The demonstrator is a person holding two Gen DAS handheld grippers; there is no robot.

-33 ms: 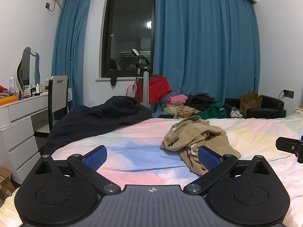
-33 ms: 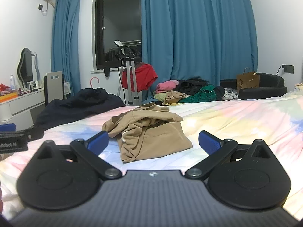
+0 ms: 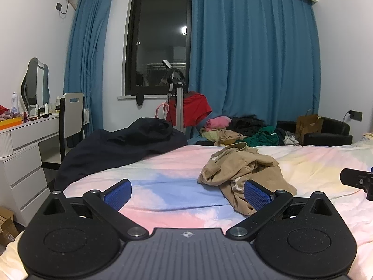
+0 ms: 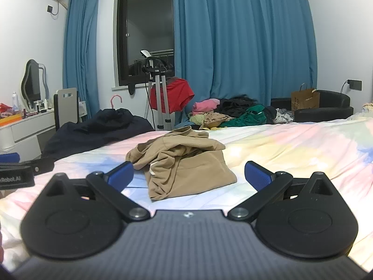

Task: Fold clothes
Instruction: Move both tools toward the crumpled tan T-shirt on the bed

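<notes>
A: Where is the garment?

B: The tan garment (image 3: 244,175) lies crumpled in a heap on the bed (image 3: 174,186), on its pastel pink, blue and yellow sheet. Nothing grips it.

A: And the left gripper (image 3: 187,193)?

B: It hovers low over the bed, just short of the tan garment and a little to its left. Its blue-padded fingers (image 3: 117,193) stand wide apart and hold nothing; in the left wrist view the right pad overlaps the garment's near edge, though I cannot tell whether it touches.

A: The right gripper (image 4: 190,175)?

B: Also spread wide and empty. In its own view the tan garment sits between the two fingers (image 4: 257,175), just beyond their tips.

A: What else lies around the tan garment?

B: A dark garment (image 3: 121,147) is draped over the bed's edge to its left. Behind the tan garment, past the bed, sits a pile of mixed clothes (image 4: 223,114), with a red garment (image 4: 171,96) hanging on a tripod stand (image 4: 159,93) before the blue curtains (image 4: 242,46).
</notes>
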